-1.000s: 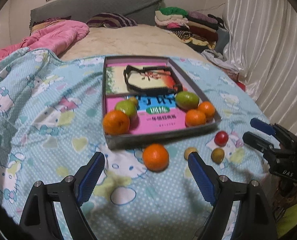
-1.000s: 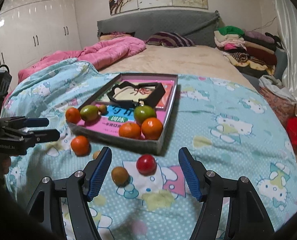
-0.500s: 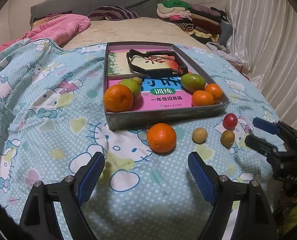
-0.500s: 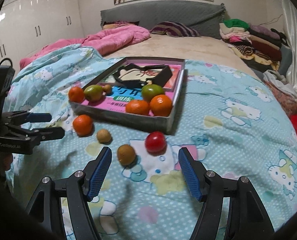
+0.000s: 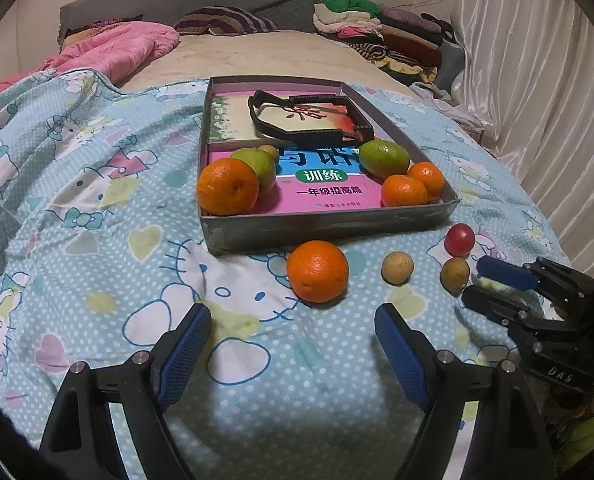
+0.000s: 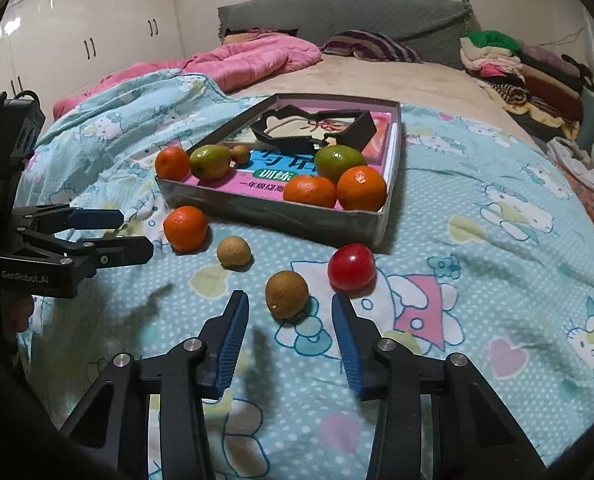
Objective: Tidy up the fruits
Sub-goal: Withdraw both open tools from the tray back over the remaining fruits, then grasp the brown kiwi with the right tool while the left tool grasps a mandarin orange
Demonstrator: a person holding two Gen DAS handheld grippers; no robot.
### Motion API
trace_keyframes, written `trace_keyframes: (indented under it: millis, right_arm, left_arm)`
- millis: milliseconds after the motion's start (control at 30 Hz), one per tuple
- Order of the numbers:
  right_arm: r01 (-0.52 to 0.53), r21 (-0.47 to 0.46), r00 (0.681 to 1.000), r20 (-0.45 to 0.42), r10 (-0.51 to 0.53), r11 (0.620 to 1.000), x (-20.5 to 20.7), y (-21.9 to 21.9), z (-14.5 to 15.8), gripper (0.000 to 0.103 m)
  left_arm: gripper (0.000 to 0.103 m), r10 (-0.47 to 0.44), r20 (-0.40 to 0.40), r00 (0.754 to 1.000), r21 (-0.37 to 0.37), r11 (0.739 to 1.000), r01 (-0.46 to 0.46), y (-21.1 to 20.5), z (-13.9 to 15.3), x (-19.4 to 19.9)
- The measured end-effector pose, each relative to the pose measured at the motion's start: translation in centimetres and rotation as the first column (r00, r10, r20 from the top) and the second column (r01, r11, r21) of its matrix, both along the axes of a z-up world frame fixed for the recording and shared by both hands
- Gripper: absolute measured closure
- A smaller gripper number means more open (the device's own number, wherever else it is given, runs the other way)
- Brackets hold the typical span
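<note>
A loose orange (image 5: 317, 271) lies on the blanket just in front of the grey box tray (image 5: 329, 224). My left gripper (image 5: 293, 316) is open right behind it, its wide jaws closing a little with nothing between them. Right of the orange lie two small brown fruits (image 5: 397, 267) (image 5: 454, 274) and a red fruit (image 5: 459, 239). My right gripper (image 6: 288, 303) is open with its jaws closing, the nearer brown fruit (image 6: 287, 294) between the tips and untouched by the pads. The red fruit (image 6: 351, 266) sits just beyond it.
The tray (image 6: 273, 210) holds books, a black frame (image 5: 309, 120), several oranges and two green fruits (image 5: 383, 158). A pink quilt (image 6: 253, 60) and stacked clothes (image 5: 377, 24) lie at the far end of the bed. A curtain (image 5: 537, 80) hangs on the right.
Both grippers came down closer to the loose fruits. The right jaws narrowed around the nearer brown fruit. The fruits have not moved.
</note>
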State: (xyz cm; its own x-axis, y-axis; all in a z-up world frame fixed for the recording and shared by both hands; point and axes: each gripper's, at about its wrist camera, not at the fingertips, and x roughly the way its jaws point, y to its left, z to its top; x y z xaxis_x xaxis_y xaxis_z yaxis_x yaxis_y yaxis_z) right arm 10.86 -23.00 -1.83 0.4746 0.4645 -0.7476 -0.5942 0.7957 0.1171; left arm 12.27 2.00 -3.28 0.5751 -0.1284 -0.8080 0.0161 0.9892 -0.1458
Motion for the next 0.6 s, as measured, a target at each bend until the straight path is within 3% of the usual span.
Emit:
trace_keyframes:
  millis: [433, 600]
  right_arm:
    - [0.0, -0.026, 1.0, -0.023, 0.0, 1.0, 1.4, 1.1, -1.9, 0.075]
    - [0.0, -0.01, 0.999, -0.036, -0.001, 1.0, 1.6, 0.8, -1.9, 0.078]
  left_arm:
    - [0.034, -0.002, -0.013, 1.0, -0.029, 1.0, 0.002, -0.6, -0.9, 1.3]
    - [0.049, -0.014, -0.014, 1.0, -0.034, 0.999, 0.014, -1.1, -1.3, 2.3]
